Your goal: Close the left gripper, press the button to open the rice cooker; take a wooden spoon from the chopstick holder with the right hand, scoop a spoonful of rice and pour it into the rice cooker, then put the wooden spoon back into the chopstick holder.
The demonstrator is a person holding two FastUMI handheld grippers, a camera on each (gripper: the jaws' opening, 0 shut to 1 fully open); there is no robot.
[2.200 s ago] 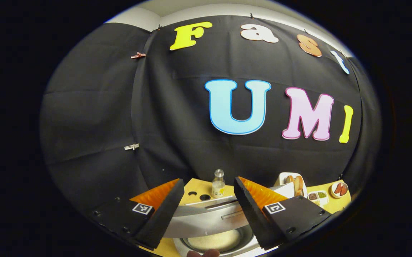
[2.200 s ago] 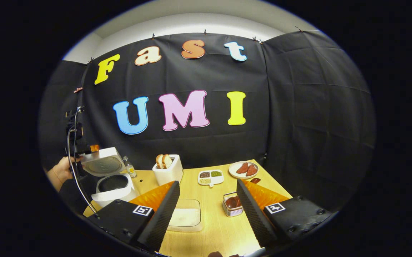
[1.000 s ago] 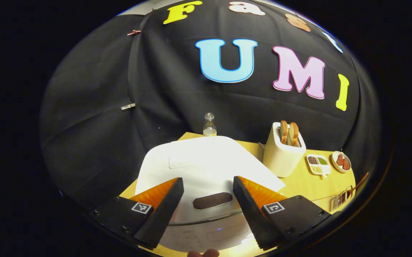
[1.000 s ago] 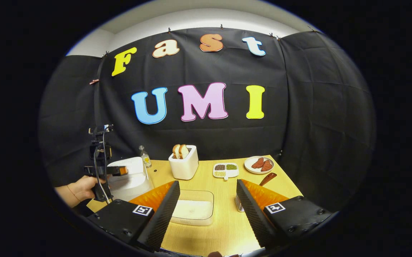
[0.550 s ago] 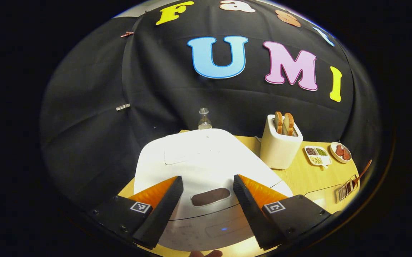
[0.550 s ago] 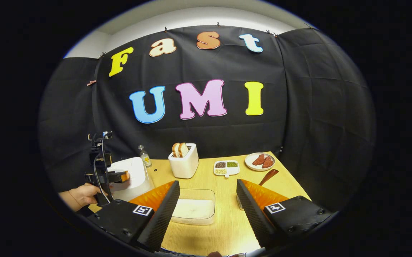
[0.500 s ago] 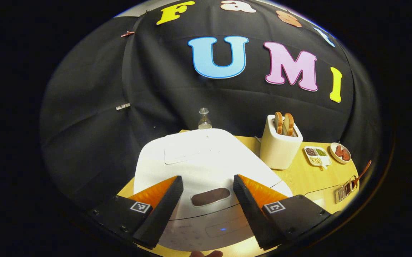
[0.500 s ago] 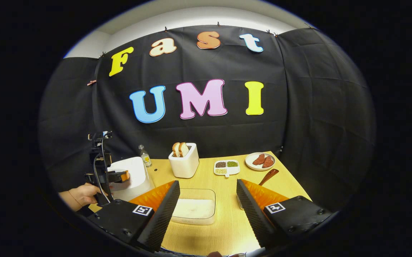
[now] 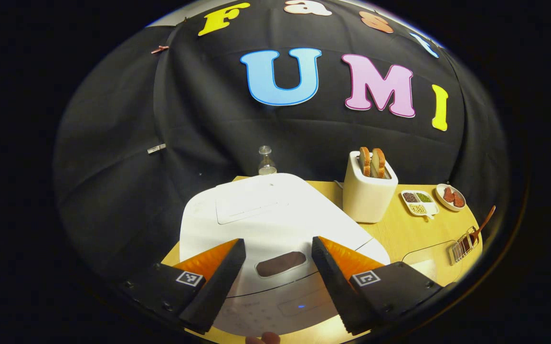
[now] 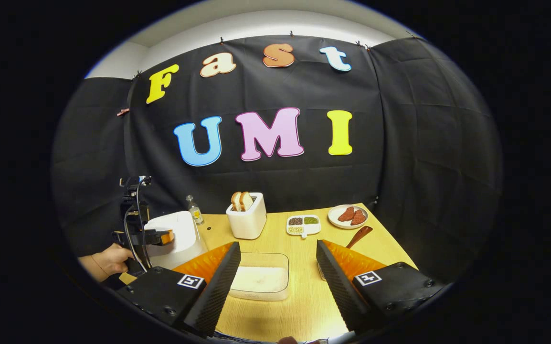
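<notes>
The white rice cooker [image 9: 266, 215] stands with its lid down. A dark oval button [image 9: 281, 263] sits at the lid's front. My left gripper [image 9: 277, 240] hovers open just above that front edge, its fingers either side of the button. A hand [image 10: 106, 260] holds this left gripper [image 10: 161, 236] by the cooker [image 10: 180, 231]. My right gripper [image 10: 278, 244] is open above the table, empty. Beyond it lies a clear box of rice [image 10: 260, 279]. The wooden spoon [image 10: 359, 235] leans in the wire chopstick holder [image 9: 461, 243], which the right finger mostly hides.
A white toaster [image 10: 247, 220] with two bread slices stands at the back. Beside it are a small bottle [image 10: 192, 209], a divided dish of beans [image 10: 303, 224] and a plate of meat slices [image 10: 347, 217]. The wooden table [image 10: 304, 296] ends at the black wall.
The cooker's lid, open 2.2 s ago, is now down. Since then my left gripper has sunk and drawn back to the lid's front. The right gripper has barely moved.
</notes>
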